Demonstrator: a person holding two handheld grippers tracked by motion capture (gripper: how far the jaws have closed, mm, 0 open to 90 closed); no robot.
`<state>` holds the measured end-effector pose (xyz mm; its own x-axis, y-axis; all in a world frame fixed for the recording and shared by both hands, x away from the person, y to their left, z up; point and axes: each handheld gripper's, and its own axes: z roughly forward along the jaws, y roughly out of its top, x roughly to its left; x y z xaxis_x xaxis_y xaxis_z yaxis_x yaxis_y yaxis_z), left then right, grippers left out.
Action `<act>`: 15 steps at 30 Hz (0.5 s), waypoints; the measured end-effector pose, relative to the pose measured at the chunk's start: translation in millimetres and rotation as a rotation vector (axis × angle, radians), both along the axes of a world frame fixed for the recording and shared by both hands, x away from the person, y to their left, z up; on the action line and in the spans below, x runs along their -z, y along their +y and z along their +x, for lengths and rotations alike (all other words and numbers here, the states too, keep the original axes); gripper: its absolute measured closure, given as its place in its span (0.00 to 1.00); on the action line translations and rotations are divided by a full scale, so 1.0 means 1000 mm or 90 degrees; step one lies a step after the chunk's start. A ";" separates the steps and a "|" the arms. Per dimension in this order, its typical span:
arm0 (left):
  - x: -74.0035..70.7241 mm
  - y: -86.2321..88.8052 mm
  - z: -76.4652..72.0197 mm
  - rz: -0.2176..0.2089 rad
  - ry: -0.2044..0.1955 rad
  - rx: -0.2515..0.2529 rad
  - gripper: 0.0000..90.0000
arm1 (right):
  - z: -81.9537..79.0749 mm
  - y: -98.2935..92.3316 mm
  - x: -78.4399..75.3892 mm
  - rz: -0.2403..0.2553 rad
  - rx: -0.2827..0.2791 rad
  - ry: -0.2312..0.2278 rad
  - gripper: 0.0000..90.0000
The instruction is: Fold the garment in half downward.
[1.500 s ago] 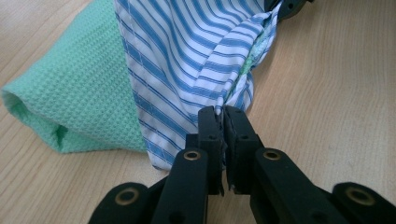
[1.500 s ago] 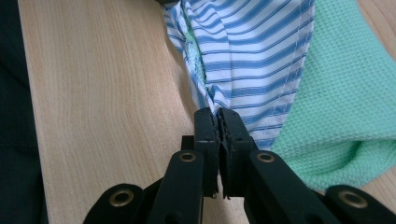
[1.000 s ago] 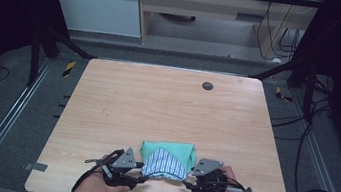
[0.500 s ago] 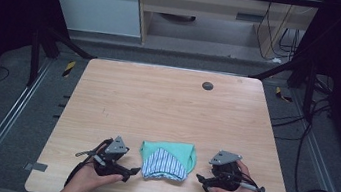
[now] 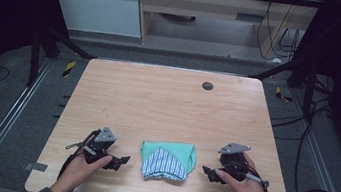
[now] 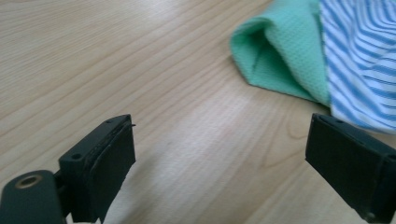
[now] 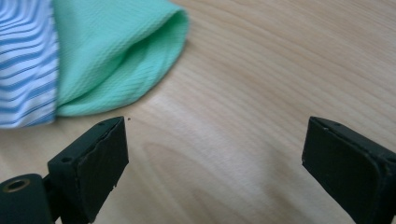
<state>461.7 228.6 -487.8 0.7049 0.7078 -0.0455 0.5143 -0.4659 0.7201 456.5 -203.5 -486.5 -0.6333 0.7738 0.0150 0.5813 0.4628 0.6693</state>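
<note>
Both hands have drawn apart from the folded mint-green and blue-striped cloth [image 5: 168,160], which is lying alone near the front edge of the pale wood-grain table [image 5: 167,105]. At the left, the left gripper [image 5: 119,161] is resting beside the cloth, its jaws having just been opening and now standing wide with bare wood between them. At the right, the right gripper [image 5: 208,173] is mirroring it, jaws likewise just opened, nothing between them. A small dark round disc [image 5: 207,85] is sitting near the table's far edge. Grey floor, metal rails and trailing cables are surrounding the table. No readable writing is showing.
</note>
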 end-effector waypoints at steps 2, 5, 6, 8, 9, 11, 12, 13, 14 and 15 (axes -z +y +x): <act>0.002 0.006 0.010 0.005 0.000 -0.016 0.08 | 0.009 -0.003 0.003 -0.002 0.015 0.000 0.08; 0.006 0.012 0.022 0.006 -0.001 -0.037 0.08 | 0.018 -0.004 0.004 -0.006 0.027 -0.002 0.09; 0.007 0.013 0.026 0.001 0.001 -0.046 0.07 | 0.022 -0.005 0.004 -0.006 0.030 -0.008 0.09; 0.009 0.016 0.034 -0.001 0.004 -0.067 0.08 | 0.029 -0.007 0.003 0.001 0.046 -0.016 0.09; 0.009 0.016 0.034 -0.001 0.004 -0.067 0.08 | 0.029 -0.007 0.003 0.001 0.046 -0.016 0.09; 0.011 0.019 0.042 0.003 -0.002 -0.089 0.08 | 0.036 -0.009 0.002 0.009 0.059 -0.019 0.09; 0.011 0.020 0.046 0.002 -0.003 -0.093 0.08 | 0.039 -0.009 0.002 0.012 0.062 -0.020 0.09; 0.012 0.020 0.048 -0.002 -0.003 -0.098 0.08 | 0.042 -0.009 0.001 0.016 0.067 -0.021 0.09; 0.012 0.021 0.051 -0.002 -0.003 -0.104 0.08 | 0.044 -0.010 0.001 0.019 0.071 -0.022 0.09; 0.012 0.022 0.055 0.001 -0.013 -0.116 0.08 | 0.049 -0.011 0.001 0.021 0.085 -0.033 0.09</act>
